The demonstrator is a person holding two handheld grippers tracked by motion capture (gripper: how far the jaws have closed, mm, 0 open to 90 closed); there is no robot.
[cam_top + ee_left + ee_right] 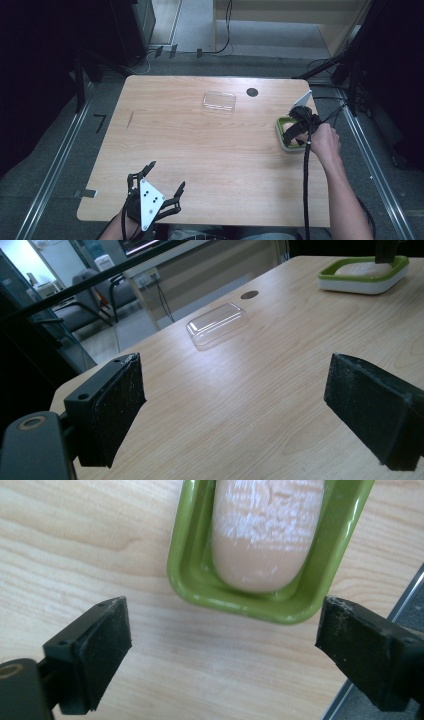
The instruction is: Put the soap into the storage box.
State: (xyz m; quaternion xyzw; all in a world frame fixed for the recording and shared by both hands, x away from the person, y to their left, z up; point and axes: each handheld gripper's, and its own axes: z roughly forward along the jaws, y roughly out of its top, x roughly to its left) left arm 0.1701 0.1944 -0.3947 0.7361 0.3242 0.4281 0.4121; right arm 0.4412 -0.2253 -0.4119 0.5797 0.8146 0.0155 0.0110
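A green tray with a white outside (pixel 280 131) stands near the table's right edge. In it lies a tan oblong loaf (pixel 265 530) with a whitish dusted top. My right gripper (pixel 296 129) hovers over the tray, held by a hand. In the right gripper view it (pixel 222 655) is open; the pads stand wide apart just short of the tray's (pixel 180 570) near end, with bare wood between them. My left gripper (pixel 167 174) rests at the front left, open and holding nothing. In the left gripper view its pads (pixel 115 405) face the far tray (pixel 362 285).
A clear plastic lid (pixel 219 101) lies on the wooden table toward the back middle, also in the left gripper view (pixel 217 325). A dark round hole (pixel 252 92) sits just behind it. The table's right edge (pixel 367 667) runs close beside the tray.
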